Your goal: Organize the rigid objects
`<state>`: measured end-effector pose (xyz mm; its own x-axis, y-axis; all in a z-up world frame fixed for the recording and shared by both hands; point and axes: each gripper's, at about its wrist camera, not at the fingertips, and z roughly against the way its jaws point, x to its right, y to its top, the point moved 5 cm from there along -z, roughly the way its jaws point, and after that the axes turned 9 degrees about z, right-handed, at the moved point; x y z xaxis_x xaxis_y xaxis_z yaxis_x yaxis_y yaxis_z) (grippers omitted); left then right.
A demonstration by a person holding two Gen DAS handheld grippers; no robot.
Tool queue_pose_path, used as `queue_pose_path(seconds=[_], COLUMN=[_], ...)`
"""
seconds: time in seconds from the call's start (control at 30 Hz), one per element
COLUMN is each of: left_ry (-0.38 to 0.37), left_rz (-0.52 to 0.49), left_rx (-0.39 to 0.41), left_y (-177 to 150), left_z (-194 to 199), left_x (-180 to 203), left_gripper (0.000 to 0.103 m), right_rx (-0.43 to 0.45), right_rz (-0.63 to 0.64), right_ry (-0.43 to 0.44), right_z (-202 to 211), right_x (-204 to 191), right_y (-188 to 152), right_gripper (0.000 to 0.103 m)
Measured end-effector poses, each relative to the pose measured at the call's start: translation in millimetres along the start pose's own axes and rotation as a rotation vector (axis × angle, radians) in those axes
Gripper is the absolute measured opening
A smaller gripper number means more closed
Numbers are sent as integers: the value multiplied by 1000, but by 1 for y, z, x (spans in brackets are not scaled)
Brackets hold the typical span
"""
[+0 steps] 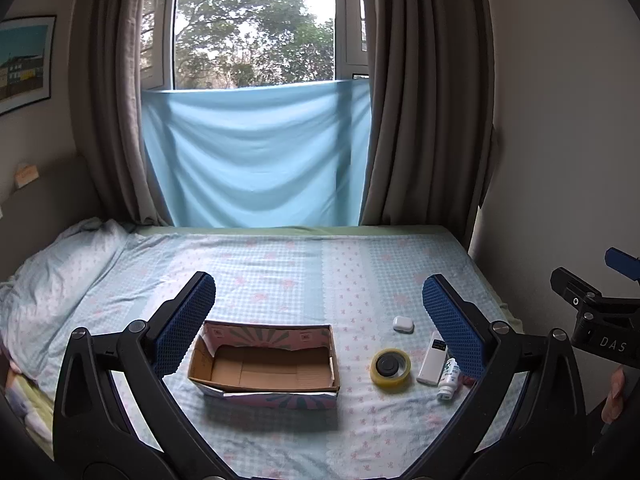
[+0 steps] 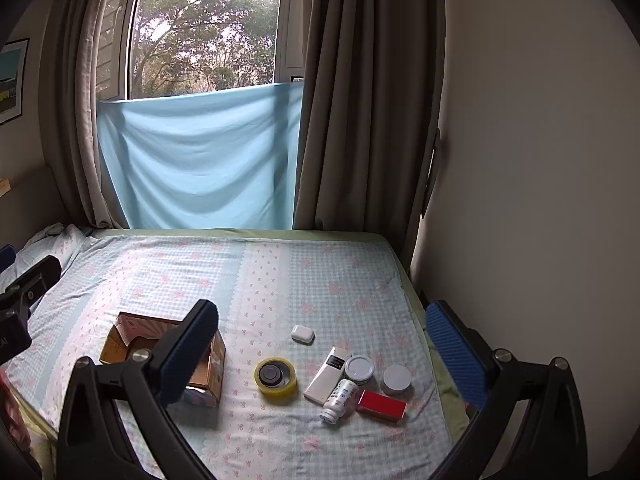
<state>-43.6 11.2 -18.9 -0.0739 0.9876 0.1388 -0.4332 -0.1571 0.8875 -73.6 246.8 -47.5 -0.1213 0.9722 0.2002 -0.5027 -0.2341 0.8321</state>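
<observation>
On your far left, a pillow (image 1: 56, 280) lies on the bed (image 2: 304, 280). Your left gripper (image 1: 319, 312) hangs above the sheet with its jaws spread wide and nothing between them. Below it sits the open cardboard box (image 1: 266, 364), upright and empty. To the right of the box, apart from it, you see the tape roll (image 2: 276, 375) with a dark round item in its core, then the white earbud case (image 2: 303, 334), the white remote (image 2: 327, 376), the small white bottle (image 2: 339, 399) on its side, two round jars (image 2: 359, 368) and the red box (image 2: 381, 405). Your right gripper (image 2: 320, 344) is likewise fully released, holding nothing.
</observation>
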Motion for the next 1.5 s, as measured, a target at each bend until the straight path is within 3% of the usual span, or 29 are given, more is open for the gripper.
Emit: queue_pose_path(seconds=[0.13,1.5], left_ry=[-22,24], left_rz=[17,35], left_rx=[-14,-38], left_y=[1,1], left_z=[0,-4], left_x=[-2,-10], left_gripper=[103,103], right_rx=[3,13], right_rz=[1,-13], right_ry=[1,-23], right_z=[1,14], right_x=[-1,1], right_y=[1,-1], right_gripper=[103,103])
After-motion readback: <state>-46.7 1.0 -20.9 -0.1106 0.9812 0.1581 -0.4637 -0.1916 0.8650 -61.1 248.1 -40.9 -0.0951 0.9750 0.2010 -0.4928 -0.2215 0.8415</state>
